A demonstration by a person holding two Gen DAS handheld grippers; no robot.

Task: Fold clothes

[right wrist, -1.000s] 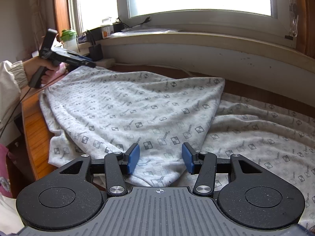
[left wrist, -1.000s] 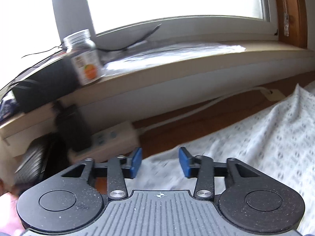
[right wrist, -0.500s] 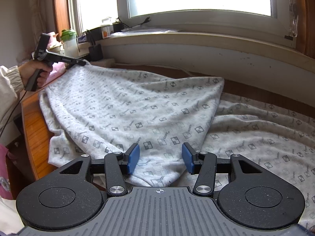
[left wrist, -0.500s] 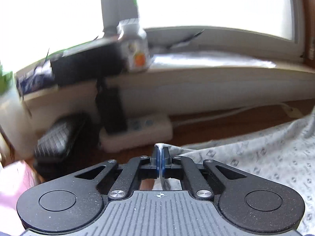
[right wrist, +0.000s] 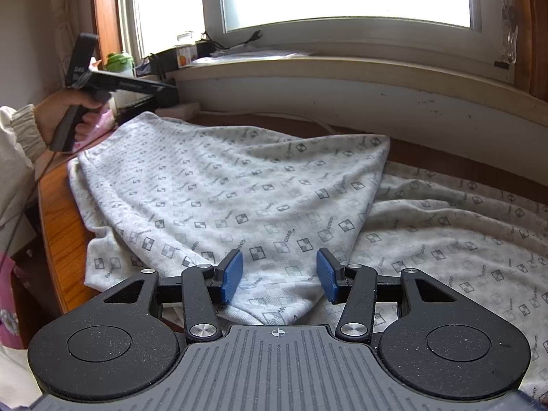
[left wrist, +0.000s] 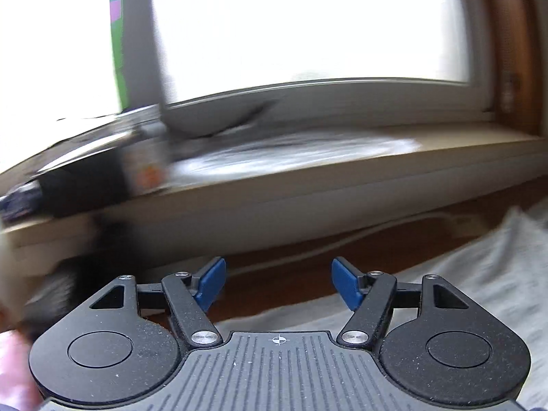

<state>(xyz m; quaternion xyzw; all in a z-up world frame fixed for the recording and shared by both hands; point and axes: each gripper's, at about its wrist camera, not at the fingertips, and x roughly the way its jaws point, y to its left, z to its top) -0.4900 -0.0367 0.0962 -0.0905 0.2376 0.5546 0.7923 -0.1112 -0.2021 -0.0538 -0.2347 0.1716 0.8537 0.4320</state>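
In the left wrist view, the left claw (left wrist: 278,284) is standing wide with nothing between its blue pads (left wrist: 209,282); its jaws have just been opening. This view is blurring badly: the window (left wrist: 308,27) is glaring white above the sill (left wrist: 376,161), a dark box (left wrist: 82,185) and a smeared jar (left wrist: 147,167) are sitting at the sill's left end, and a white cable (left wrist: 325,243) is running along the brown table (left wrist: 291,281) under the wall. Only an edge of the cloth (left wrist: 479,291) is showing here, lying at the lower right and below the claw, apart from the pads. The right wrist view is showing far more. The cloth (right wrist: 257,198), pale grey with small square prints, is spreading over most of the table (right wrist: 61,226), one layer lying folded over another with a corner pointing toward the wall. The right claw (right wrist: 279,281) is hovering half open above the near fold, its pads not pressing on the fabric. At the far left a hand (right wrist: 73,113) in a cream sleeve (right wrist: 20,144) is gripping the left claw (right wrist: 164,90), which is hanging just above the cloth's far left corner; from here I cannot tell how its jaws are standing. A green-lidded bottle (right wrist: 118,63) and the jar (right wrist: 186,56) are standing on the sill (right wrist: 342,68), sharp in this view.
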